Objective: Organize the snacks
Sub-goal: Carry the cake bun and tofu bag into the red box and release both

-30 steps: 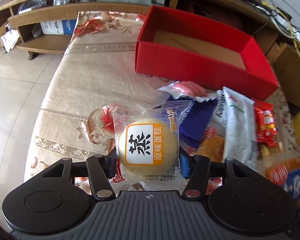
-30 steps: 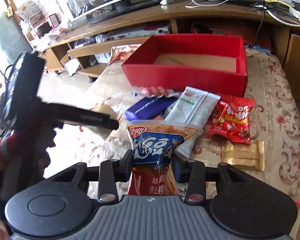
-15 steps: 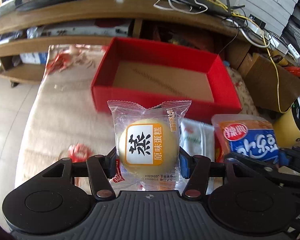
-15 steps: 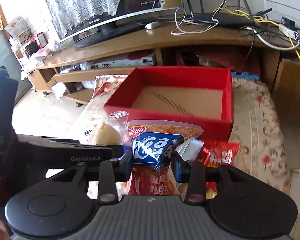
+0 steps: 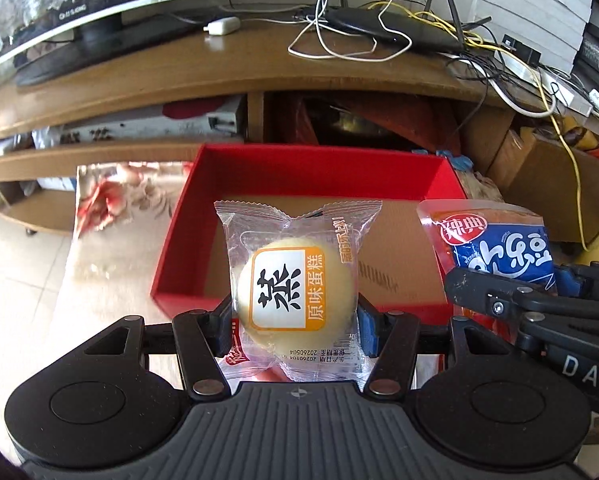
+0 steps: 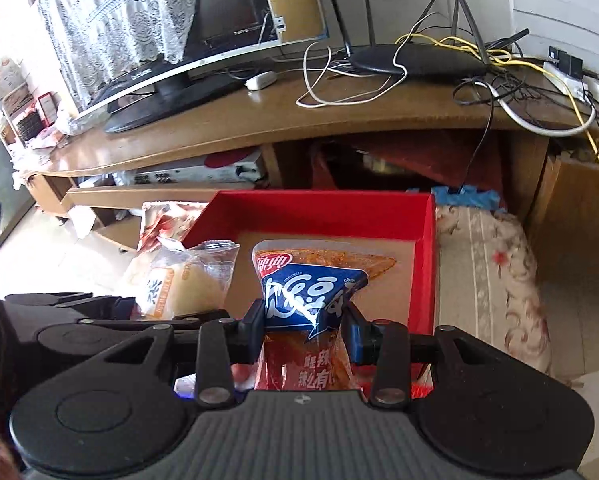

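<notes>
My left gripper (image 5: 295,320) is shut on a clear-wrapped round yellow cake (image 5: 297,296) with an orange and white label, held over the near wall of the red box (image 5: 187,232). The box has a bare cardboard floor. My right gripper (image 6: 305,326) is shut on an orange and blue spicy snack bag (image 6: 313,292), pinching its middle, above the red box (image 6: 425,248). Each view shows the other side: the snack bag (image 5: 495,244) at the right of the left wrist view, the cake (image 6: 179,284) at the left of the right wrist view.
Behind the box stands a wooden TV stand (image 6: 259,120) with a monitor, a router and loose cables. The box rests on a floral cloth-covered table (image 6: 491,264). Tiled floor lies to the left (image 5: 23,280). Cardboard boxes sit at the right (image 5: 539,168).
Both grippers have risen and gone forward from the snack pile to over the red box, each still carrying its packet. The pile has dropped out of view.
</notes>
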Action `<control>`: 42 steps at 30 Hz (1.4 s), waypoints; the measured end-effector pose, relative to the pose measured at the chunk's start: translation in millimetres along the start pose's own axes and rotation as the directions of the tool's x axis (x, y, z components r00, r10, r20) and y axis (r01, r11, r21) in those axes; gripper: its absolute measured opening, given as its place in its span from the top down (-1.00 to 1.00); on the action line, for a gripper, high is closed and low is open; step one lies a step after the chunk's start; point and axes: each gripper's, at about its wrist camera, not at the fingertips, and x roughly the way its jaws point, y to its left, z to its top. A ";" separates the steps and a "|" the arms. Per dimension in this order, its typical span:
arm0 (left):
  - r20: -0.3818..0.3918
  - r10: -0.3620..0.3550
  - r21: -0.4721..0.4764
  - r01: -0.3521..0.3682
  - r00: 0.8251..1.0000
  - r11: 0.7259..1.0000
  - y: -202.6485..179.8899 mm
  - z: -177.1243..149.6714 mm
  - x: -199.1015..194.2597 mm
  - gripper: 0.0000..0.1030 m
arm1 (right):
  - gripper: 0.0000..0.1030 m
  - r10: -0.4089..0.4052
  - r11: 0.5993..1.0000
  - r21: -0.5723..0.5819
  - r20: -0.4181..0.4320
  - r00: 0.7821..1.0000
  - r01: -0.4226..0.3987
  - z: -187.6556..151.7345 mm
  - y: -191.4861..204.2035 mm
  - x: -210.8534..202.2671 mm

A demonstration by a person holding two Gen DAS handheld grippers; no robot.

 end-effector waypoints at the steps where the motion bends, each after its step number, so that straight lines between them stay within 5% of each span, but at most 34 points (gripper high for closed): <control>1: 0.002 0.006 0.004 -0.006 1.000 1.000 -1.5 2.8 3.0 -0.23 | 0.28 -0.004 1.000 0.003 -0.001 1.000 0.004 3.4 -1.7 4.2; 20: -0.021 0.114 0.010 -0.113 0.993 0.994 0.3 40.5 67.3 -0.23 | 0.27 -0.034 0.999 -0.001 -0.029 0.999 0.034 39.2 -14.0 81.7; 38: -0.123 0.150 0.003 -0.150 0.981 0.989 5.3 30.9 120.8 -0.21 | 0.28 -0.061 0.998 -0.030 -0.106 0.993 0.058 32.8 -16.6 136.4; 42: -0.148 0.108 0.032 -0.105 0.983 0.994 -9.2 33.5 132.8 -0.25 | 0.28 -0.006 1.000 -0.021 -0.122 0.992 0.004 31.4 -11.7 145.9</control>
